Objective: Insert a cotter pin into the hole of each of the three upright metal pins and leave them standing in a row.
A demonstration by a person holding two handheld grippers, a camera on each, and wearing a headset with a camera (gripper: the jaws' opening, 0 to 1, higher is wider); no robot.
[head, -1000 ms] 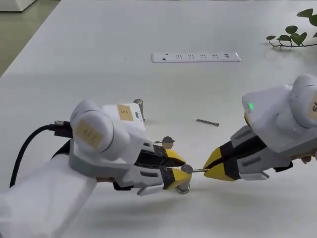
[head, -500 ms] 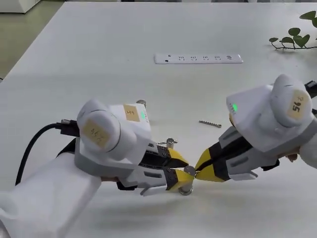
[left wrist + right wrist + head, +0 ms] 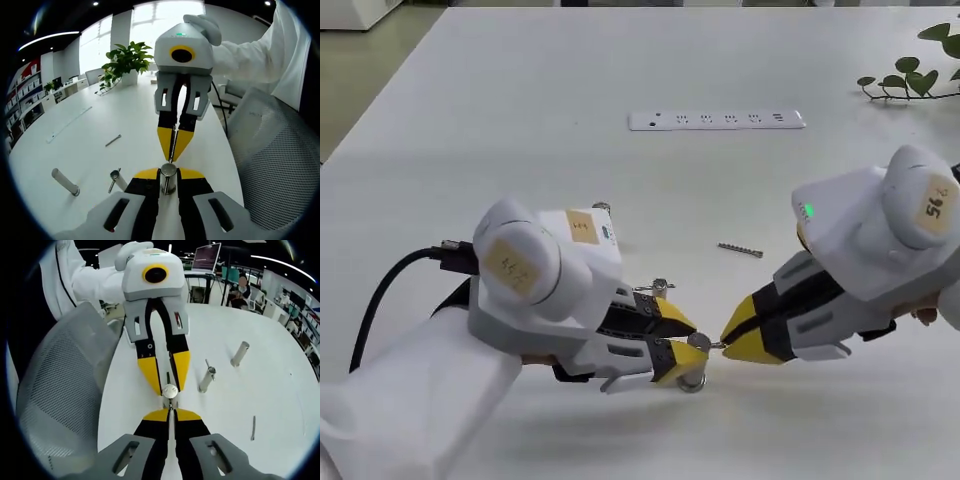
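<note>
Low in the head view, the yellow-tipped left gripper (image 3: 682,338) clamps an upright silver metal pin (image 3: 168,177); the right gripper (image 3: 732,338), nipping a thin wire cotter pin (image 3: 716,345), aims it level at that pin's head.

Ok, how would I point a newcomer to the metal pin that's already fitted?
On the white table, find the left claw. Just past it stands a short metal pin; unlike the clamped pin and the bare pin farther back, it has a thin cotter pin through its top.
</note>
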